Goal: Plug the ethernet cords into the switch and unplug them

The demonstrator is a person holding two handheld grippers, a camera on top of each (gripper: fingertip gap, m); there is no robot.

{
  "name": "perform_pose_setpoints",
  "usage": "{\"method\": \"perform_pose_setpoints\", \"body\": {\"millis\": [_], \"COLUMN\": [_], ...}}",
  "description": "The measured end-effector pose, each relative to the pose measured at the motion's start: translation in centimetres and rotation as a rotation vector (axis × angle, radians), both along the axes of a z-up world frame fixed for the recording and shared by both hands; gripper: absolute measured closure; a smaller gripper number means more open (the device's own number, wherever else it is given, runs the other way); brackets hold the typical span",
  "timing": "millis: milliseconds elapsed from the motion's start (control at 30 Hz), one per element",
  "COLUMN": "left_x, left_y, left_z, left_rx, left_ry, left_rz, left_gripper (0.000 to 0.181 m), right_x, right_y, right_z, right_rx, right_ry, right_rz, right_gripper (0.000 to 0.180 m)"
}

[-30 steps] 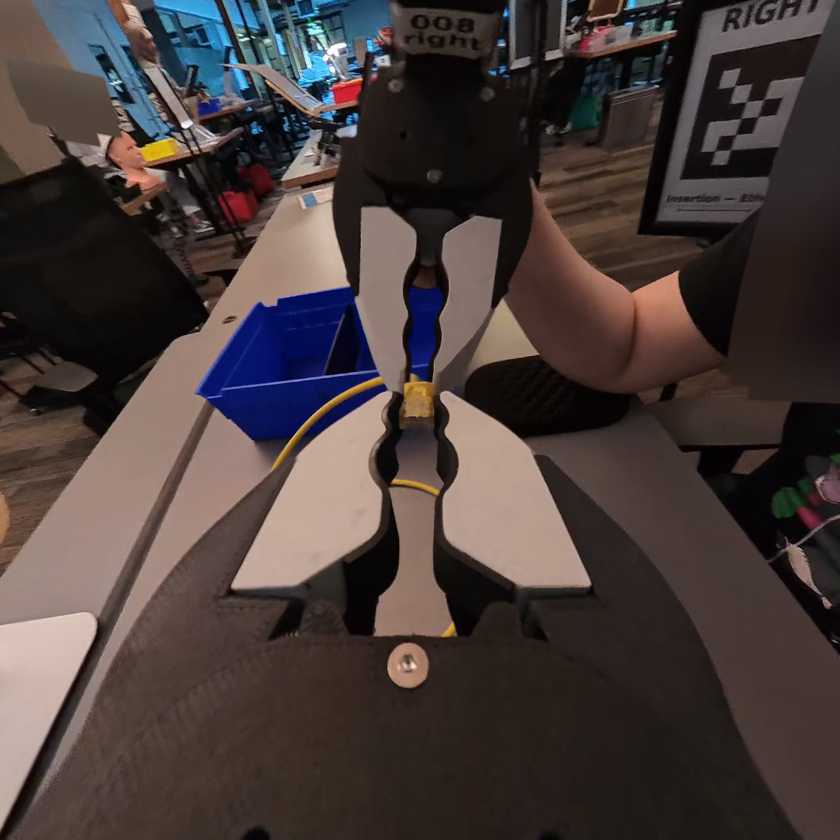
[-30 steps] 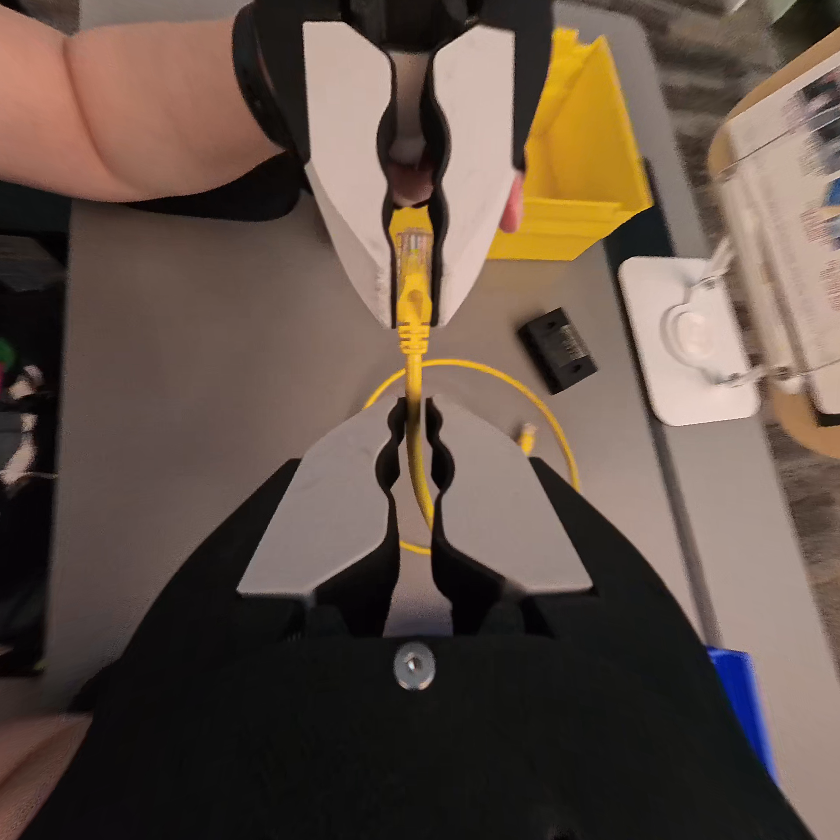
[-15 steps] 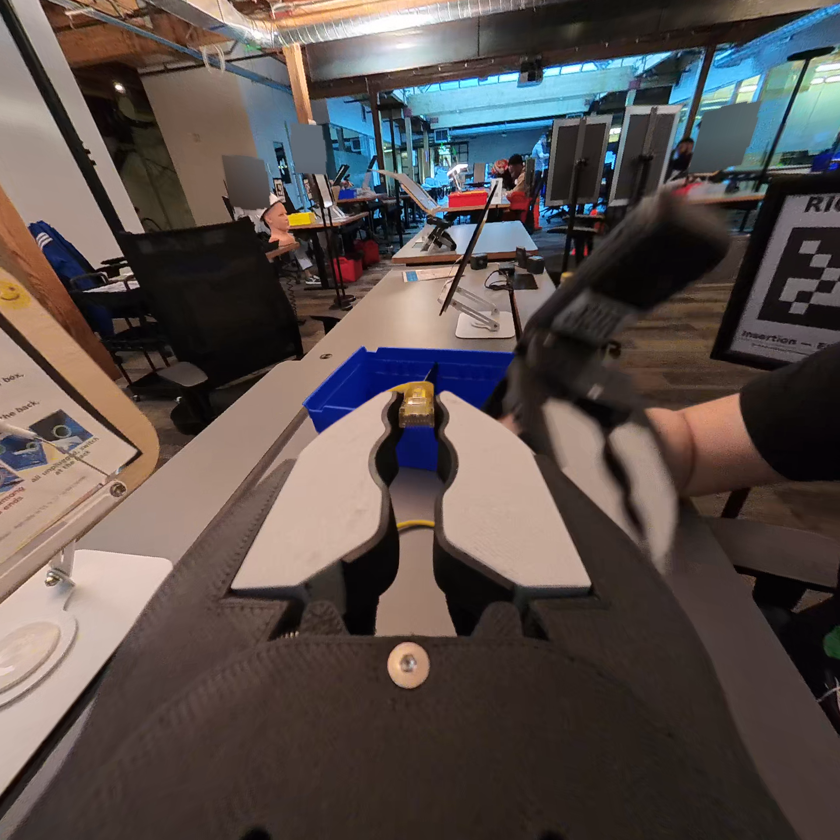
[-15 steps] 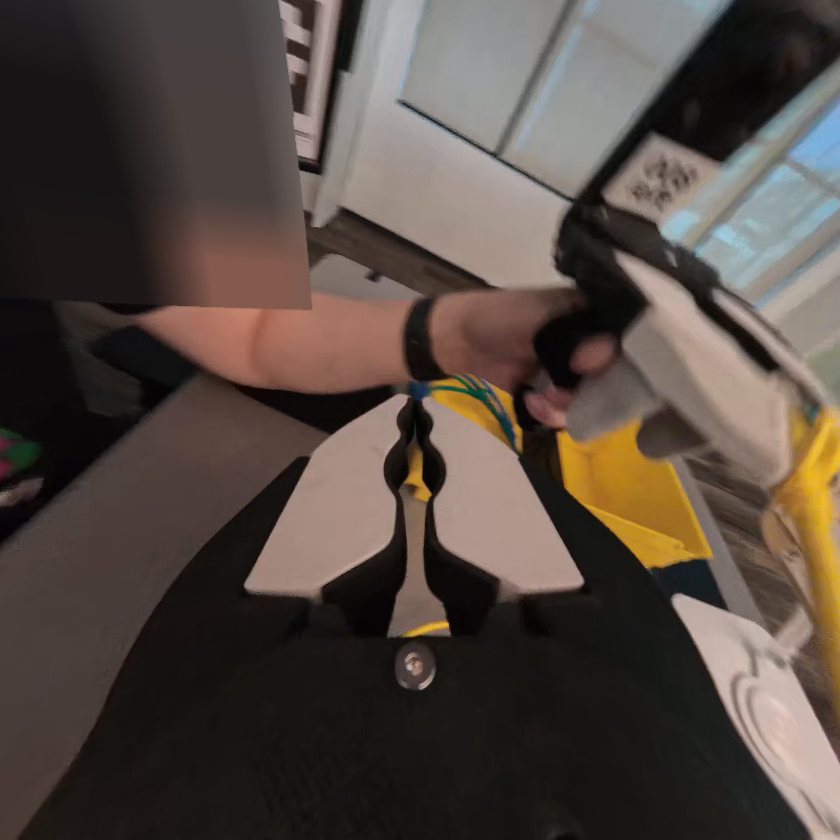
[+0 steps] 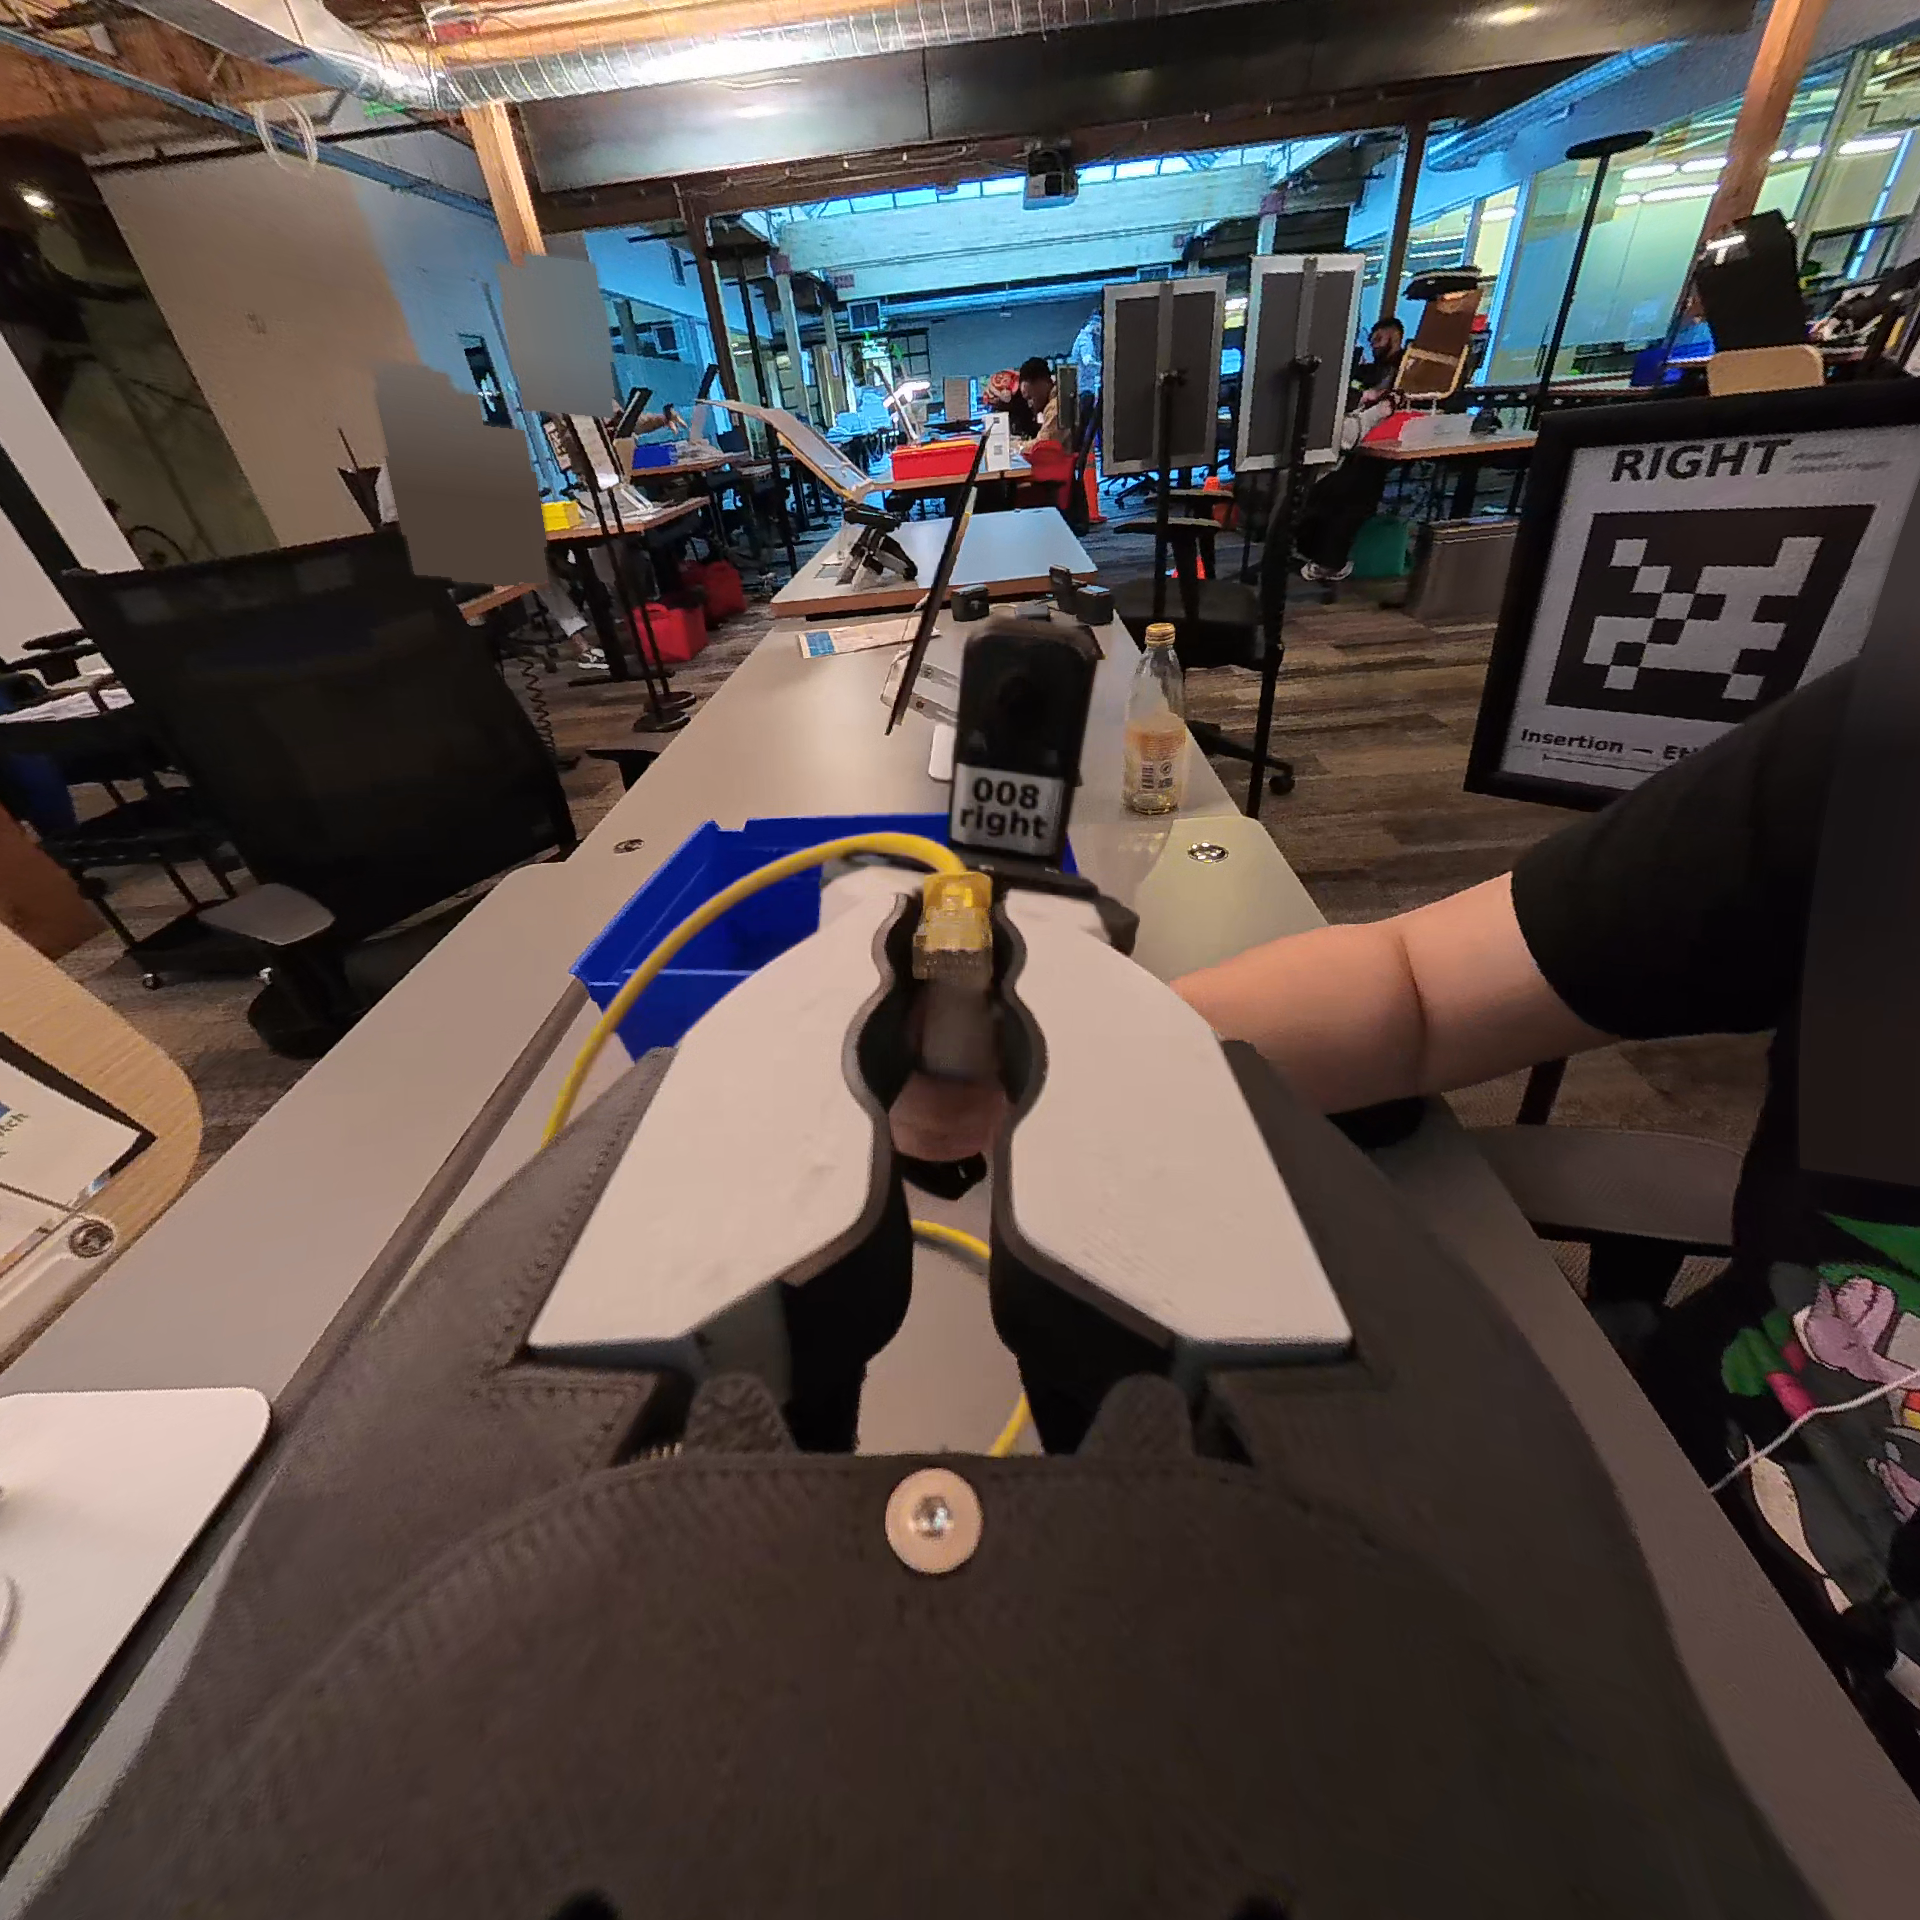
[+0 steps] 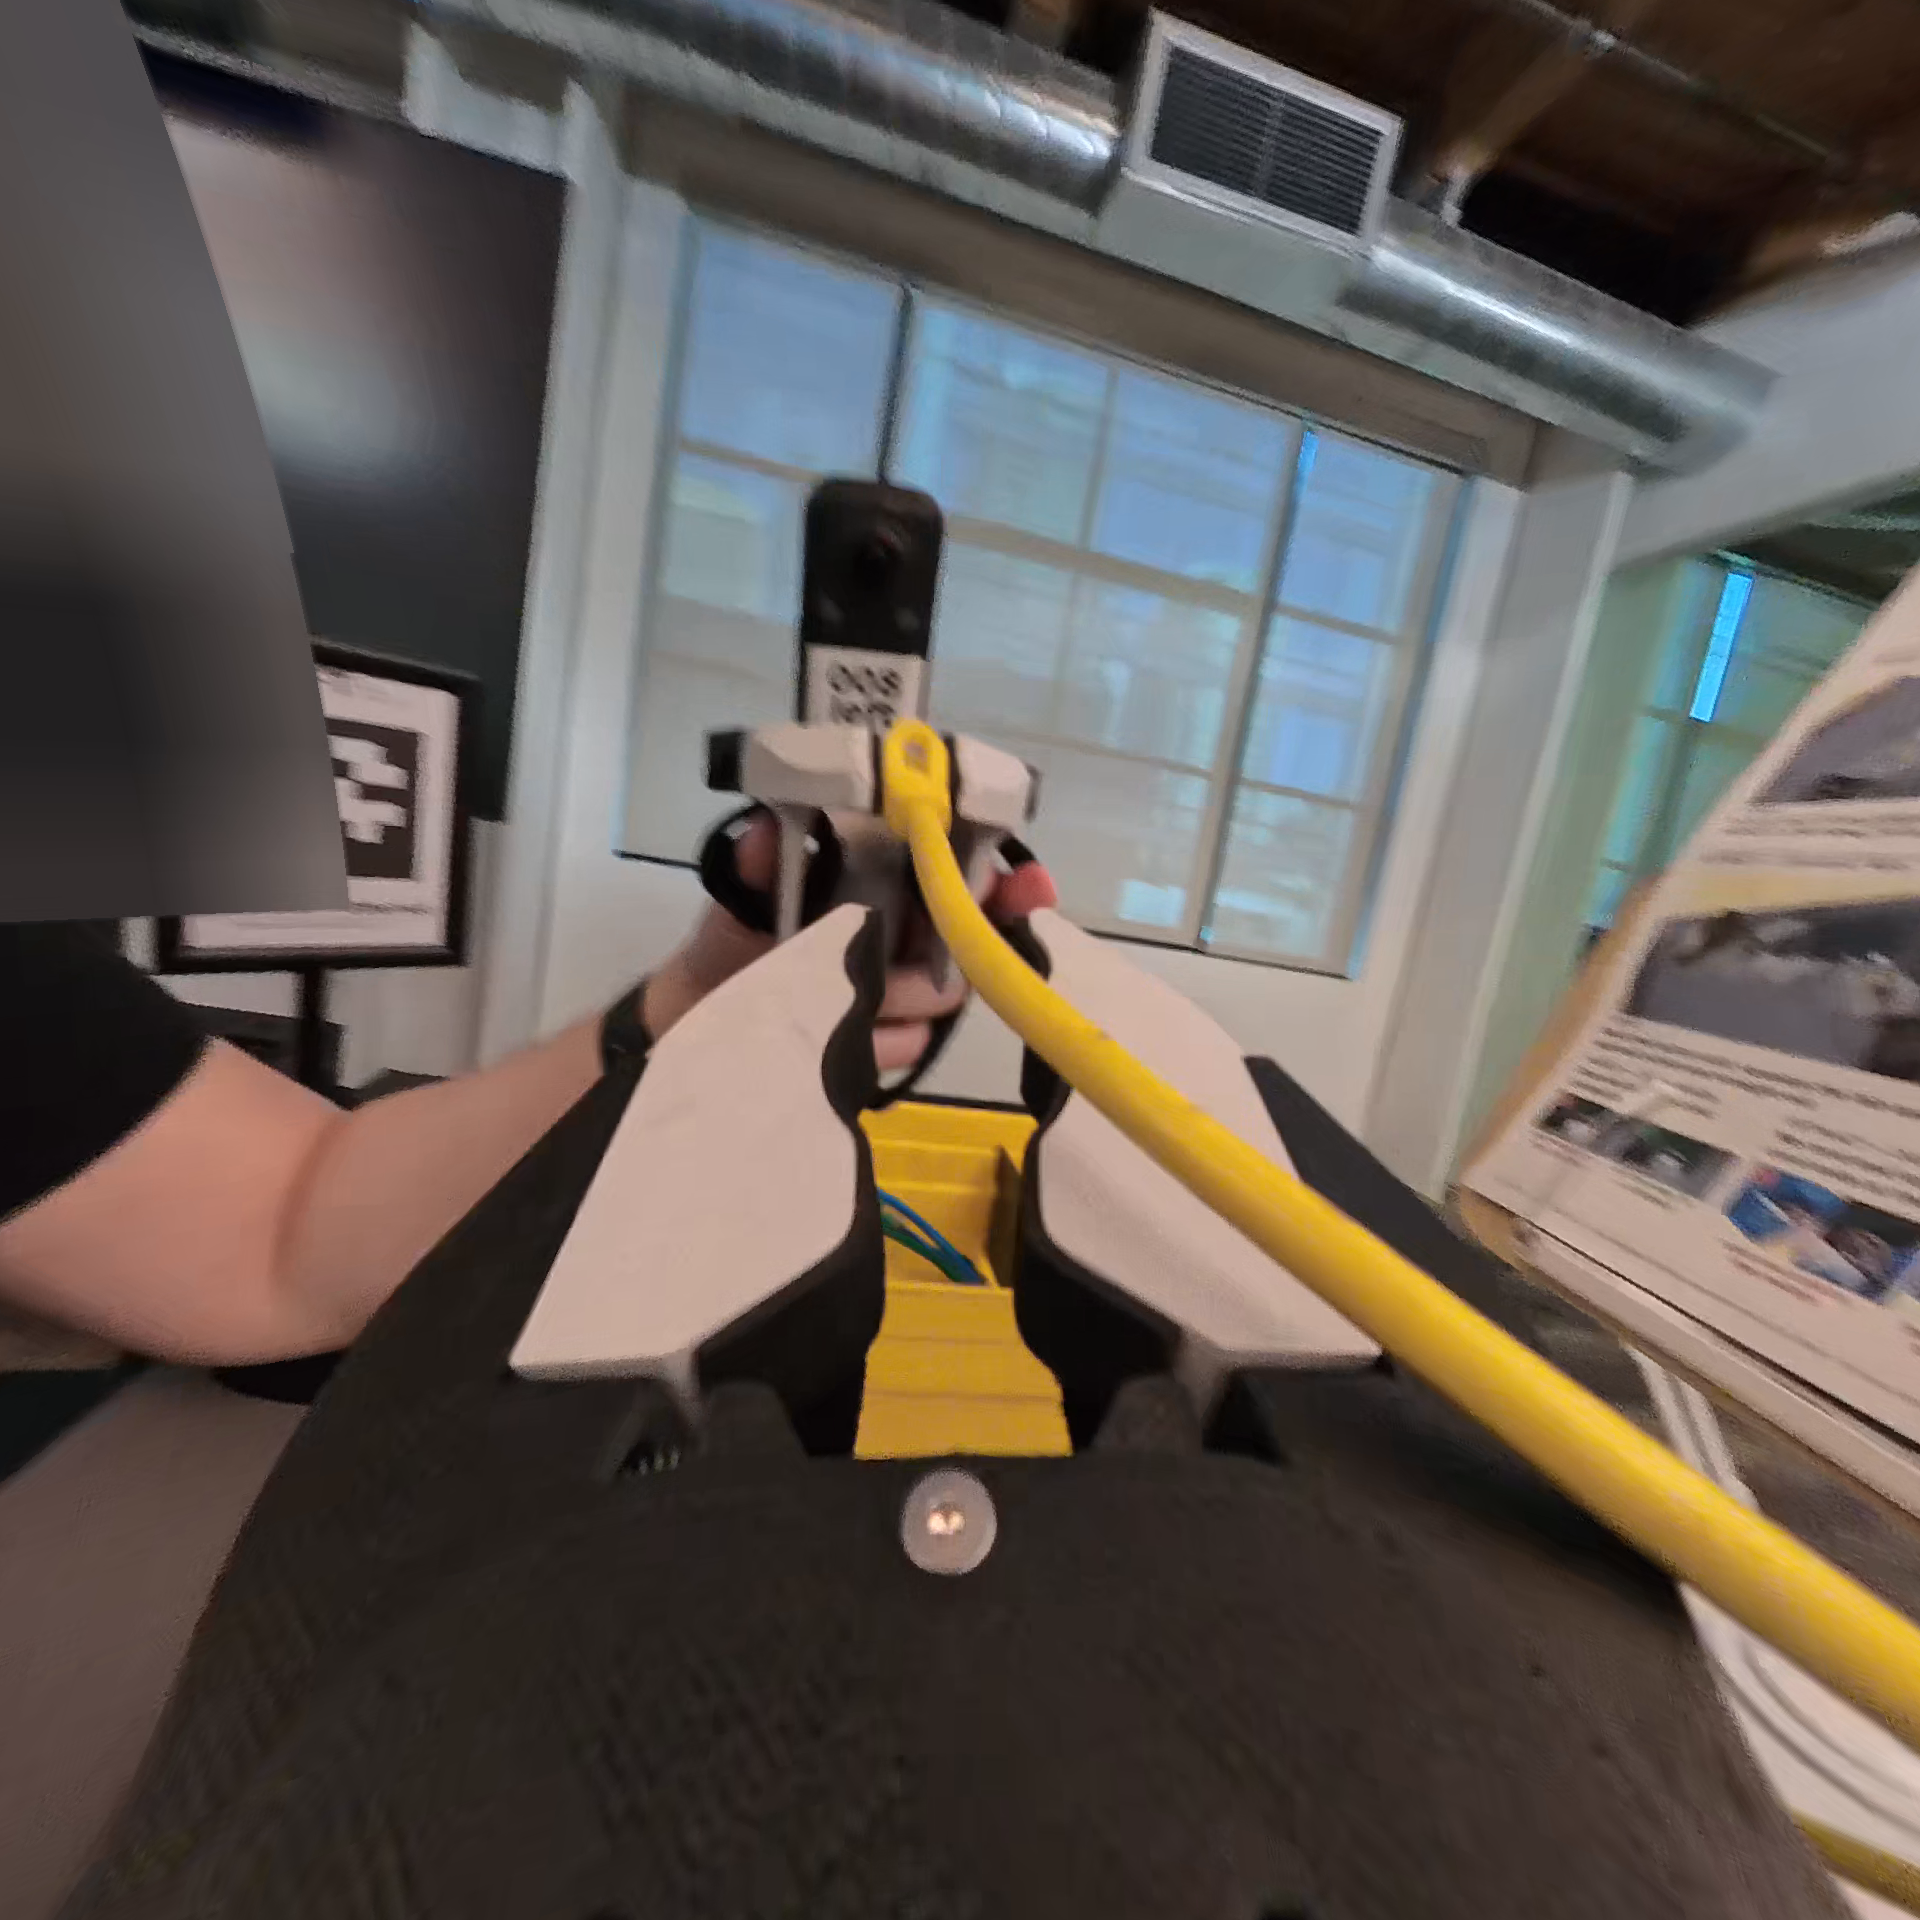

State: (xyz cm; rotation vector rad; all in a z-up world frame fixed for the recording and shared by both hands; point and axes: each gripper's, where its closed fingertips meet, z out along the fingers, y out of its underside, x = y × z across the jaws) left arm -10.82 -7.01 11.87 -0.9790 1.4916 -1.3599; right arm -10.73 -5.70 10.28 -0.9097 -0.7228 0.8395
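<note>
My left gripper (image 5: pixel 951 920) is shut on the clear plug (image 5: pixel 951 935) of a yellow ethernet cord (image 5: pixel 623 997) and holds it level above the grey table (image 5: pixel 416 1091). The cord loops left from the plug and runs back under the gripper. My right gripper (image 6: pixel 951 920) is open and faces the left gripper (image 6: pixel 904 774) tip to tip. The cord (image 6: pixel 1247 1174) lies over its right finger, not between the jaws. In the left wrist view the right gripper (image 5: pixel 966 883) sits just behind the plug. The switch is not in view.
A blue bin (image 5: pixel 707 925) stands on the table beyond the grippers, with a bottle (image 5: pixel 1153 727) farther back. A yellow bin (image 6: pixel 951 1340) with cords lies below the right gripper. A board of printed sheets (image 6: pixel 1766 1039) and a white stand base (image 5: pixel 94 1538) are at the side. Left and right tips are no more than a few centimetres apart.
Both grippers tilted up from facing the table to level. The right gripper let go of the cord, swung aside, came back facing the left one and opened. The left kept the plug.
</note>
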Motion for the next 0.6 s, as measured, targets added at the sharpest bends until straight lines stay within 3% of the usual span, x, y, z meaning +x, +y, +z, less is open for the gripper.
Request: {"method": "perform_pose_setpoints", "body": {"millis": [100,300,600], "left_x": [0.0,0.2,-0.1], "left_y": [-0.2,-0.6,-0.2], "left_z": [-0.2,-0.8,-1.7], "left_rx": [-0.003,0.022,0.129], "left_ry": [0.008,0.036,0.079], "left_rz": [-0.024,-0.039,0.007], "left_gripper": [0.17,0.17,0.17], "right_x": [0.3,-0.4,-0.7], "right_y": [-1.2,-1.4,-1.1], "right_z": [1.3,1.1,1.2], "right_rx": [0.008,-0.005,-0.108], "right_ry": [0.038,-0.075,-0.069], "right_rz": [0.081,0.063,0.112], "right_gripper": [0.154,0.163,0.166]}}
